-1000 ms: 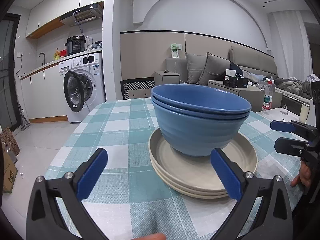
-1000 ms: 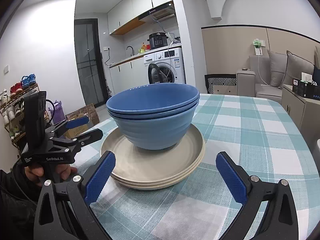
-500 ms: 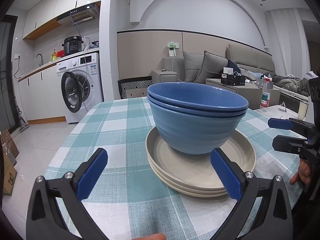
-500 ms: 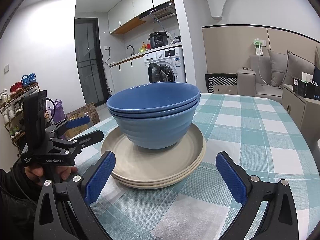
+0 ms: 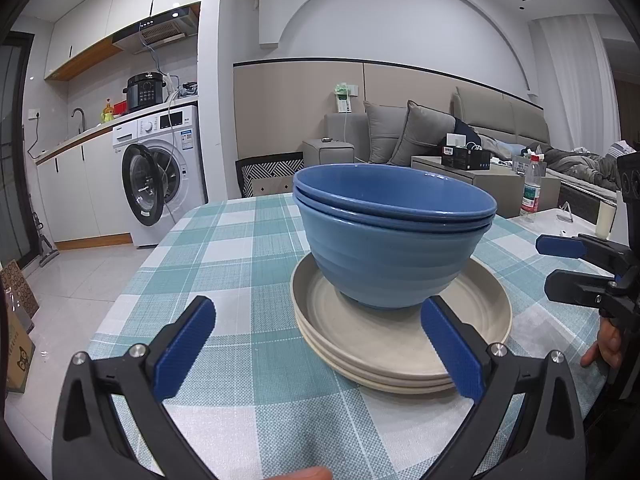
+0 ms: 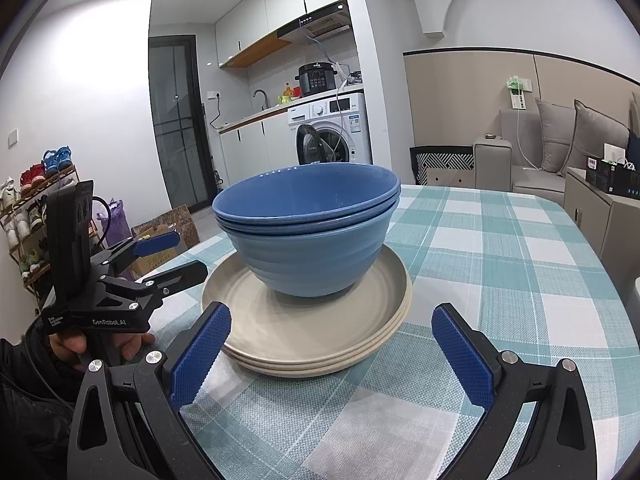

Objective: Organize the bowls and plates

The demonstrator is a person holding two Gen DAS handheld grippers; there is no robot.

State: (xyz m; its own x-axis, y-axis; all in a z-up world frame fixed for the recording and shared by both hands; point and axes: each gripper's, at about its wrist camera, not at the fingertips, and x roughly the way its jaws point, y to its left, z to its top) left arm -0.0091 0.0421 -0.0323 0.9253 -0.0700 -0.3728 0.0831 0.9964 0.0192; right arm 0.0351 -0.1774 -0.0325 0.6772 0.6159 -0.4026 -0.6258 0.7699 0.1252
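Observation:
Nested blue bowls sit on a stack of three beige plates on a teal checked tablecloth. My left gripper is open just short of the plates' near rim, its blue pads straddling the stack without touching it. Off the plates' right side, my right gripper is held open by a hand. In the right wrist view the bowls and plates lie ahead of the open right gripper. The left gripper hovers open by the plates' left rim.
The table's left edge drops to a tiled floor with a washing machine behind. A sofa, a plastic bottle and a side table stand beyond the far right. A shoe rack and cardboard boxes are at the left.
The left wrist view has drifted slightly; the stack sits a touch more to the left in it. Bowls, plates and both open grippers otherwise hold their places.

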